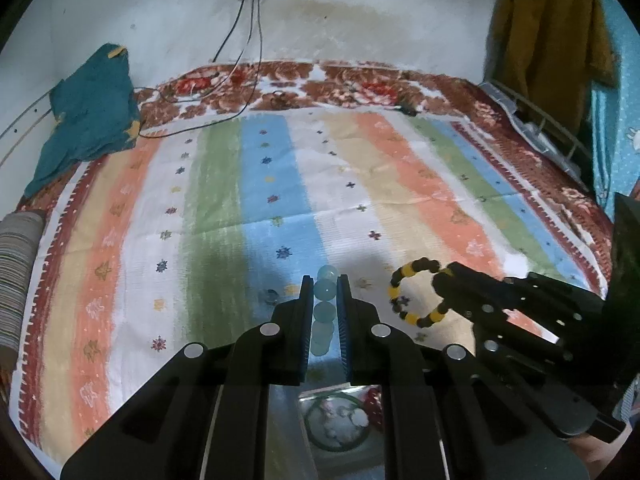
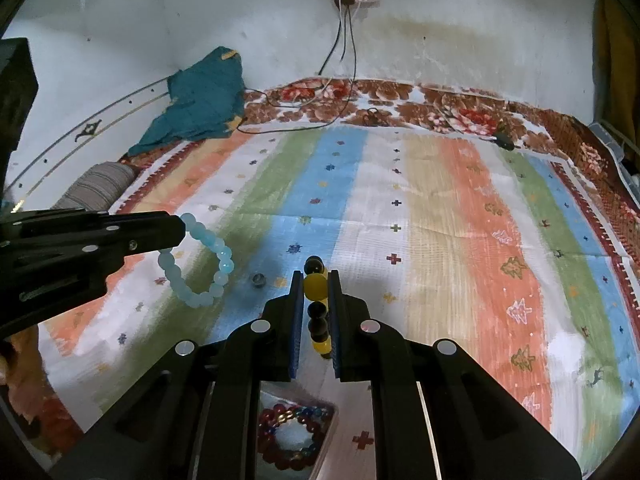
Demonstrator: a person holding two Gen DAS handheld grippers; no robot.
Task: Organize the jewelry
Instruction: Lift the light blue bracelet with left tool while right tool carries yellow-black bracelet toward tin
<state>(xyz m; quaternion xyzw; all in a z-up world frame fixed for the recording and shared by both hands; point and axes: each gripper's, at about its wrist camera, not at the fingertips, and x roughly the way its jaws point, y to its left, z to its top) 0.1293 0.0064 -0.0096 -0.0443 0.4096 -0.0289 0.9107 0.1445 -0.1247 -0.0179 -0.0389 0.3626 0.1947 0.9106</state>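
My left gripper (image 1: 325, 280) is shut on a pale blue bead bracelet (image 1: 325, 310), its beads lined up between the fingers. From the right wrist view that blue bracelet (image 2: 200, 264) hangs as a loop from the left gripper (image 2: 182, 230), above the striped bedspread. My right gripper (image 2: 314, 276) is shut on a yellow and black bead bracelet (image 2: 316, 308). In the left wrist view this yellow and black bracelet (image 1: 416, 294) hangs as a ring from the right gripper (image 1: 442, 276). Both bracelets are lifted off the cloth.
A striped bedspread (image 1: 280, 184) covers the bed. A clear tray with a green bangle (image 1: 336, 424) lies below the left gripper, and a tray with red beads (image 2: 292, 436) below the right. A small dark bead (image 2: 259, 280) lies on the cloth. A teal cloth (image 1: 88, 116) and cables (image 1: 224, 100) sit at the far edge.
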